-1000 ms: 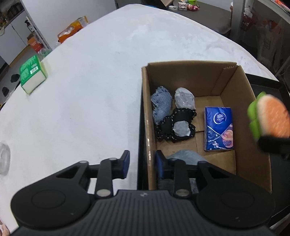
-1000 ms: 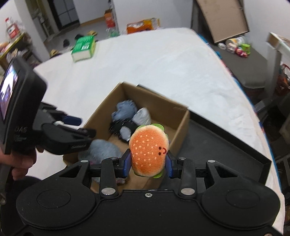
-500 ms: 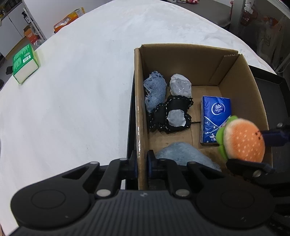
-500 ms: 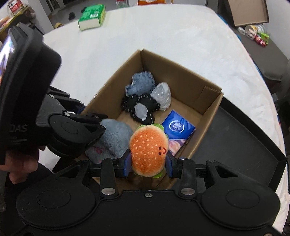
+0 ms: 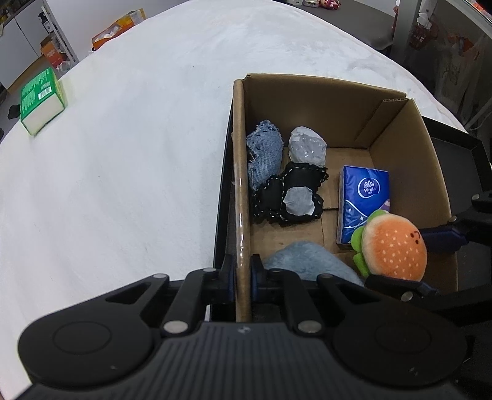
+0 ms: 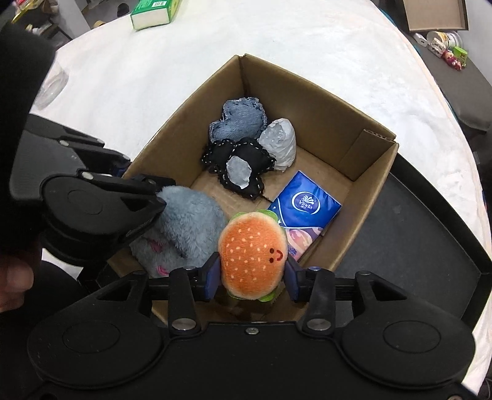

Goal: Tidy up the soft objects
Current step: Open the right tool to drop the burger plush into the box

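An open cardboard box [image 5: 319,92] [image 6: 310,89] holds a denim pouch [image 5: 264,154] [image 6: 238,121], a grey pouch [image 5: 307,149] [image 6: 279,143], a black stitched piece [image 5: 289,197] [image 6: 238,164], a blue tissue pack [image 5: 363,197] [image 6: 304,209] and a blue-grey plush [image 5: 301,261] [image 6: 184,224]. My left gripper [image 5: 243,277] is shut on the box's near left wall. My right gripper [image 6: 252,277] is shut on an orange burger plush [image 6: 252,255] [image 5: 393,246] held over the box's near right corner.
The box stands on a black tray [image 6: 409,221] [image 5: 461,154] on a white table [image 5: 123,154]. A green tissue box [image 5: 41,100] [image 6: 153,12] lies far off on the table. Shelves and clutter surround the table.
My right gripper has carried the burger plush from beside the box to over its near right corner. My left gripper has closed onto the box's left wall.
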{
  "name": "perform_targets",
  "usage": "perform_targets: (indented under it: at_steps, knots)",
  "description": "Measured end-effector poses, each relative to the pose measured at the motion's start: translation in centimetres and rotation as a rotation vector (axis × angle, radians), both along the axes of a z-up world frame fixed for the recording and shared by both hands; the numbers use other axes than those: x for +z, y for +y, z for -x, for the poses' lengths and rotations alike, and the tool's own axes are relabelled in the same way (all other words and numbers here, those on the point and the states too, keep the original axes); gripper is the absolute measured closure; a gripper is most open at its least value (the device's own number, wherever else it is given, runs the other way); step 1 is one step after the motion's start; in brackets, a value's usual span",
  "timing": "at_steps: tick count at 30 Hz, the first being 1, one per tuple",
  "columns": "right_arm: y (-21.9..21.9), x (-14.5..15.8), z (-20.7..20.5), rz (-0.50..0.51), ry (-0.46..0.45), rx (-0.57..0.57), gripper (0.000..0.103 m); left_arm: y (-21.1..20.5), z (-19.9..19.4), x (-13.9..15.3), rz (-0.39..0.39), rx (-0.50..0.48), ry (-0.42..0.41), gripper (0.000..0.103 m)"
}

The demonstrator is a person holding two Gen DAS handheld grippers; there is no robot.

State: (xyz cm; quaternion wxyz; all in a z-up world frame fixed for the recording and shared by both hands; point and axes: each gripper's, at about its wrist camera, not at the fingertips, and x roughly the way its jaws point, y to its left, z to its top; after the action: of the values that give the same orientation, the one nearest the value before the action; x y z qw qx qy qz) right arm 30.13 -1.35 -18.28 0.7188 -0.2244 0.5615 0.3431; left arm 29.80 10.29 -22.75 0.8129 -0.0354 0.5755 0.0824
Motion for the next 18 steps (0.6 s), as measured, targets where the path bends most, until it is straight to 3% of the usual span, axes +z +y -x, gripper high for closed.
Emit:
perform_targets:
  at_steps: [6,10,18]
  knots:
    - [0.0,0.0,-0.1,-0.006,0.026,-0.016,0.054,-0.1,0.0,0.2,0.001,-0.001,0.0,0.094]
    - [0.2,0.6,0.1,-0.019,0.016,-0.023,0.042,0.0,0.0,0.4,0.012,0.006,-0.002,0.094]
    - [-0.5,2.0,0.6,-0.041,0.005,-0.049,0.042,-0.2,0.1,1.2,0.002,-0.008,-0.009,0.093]
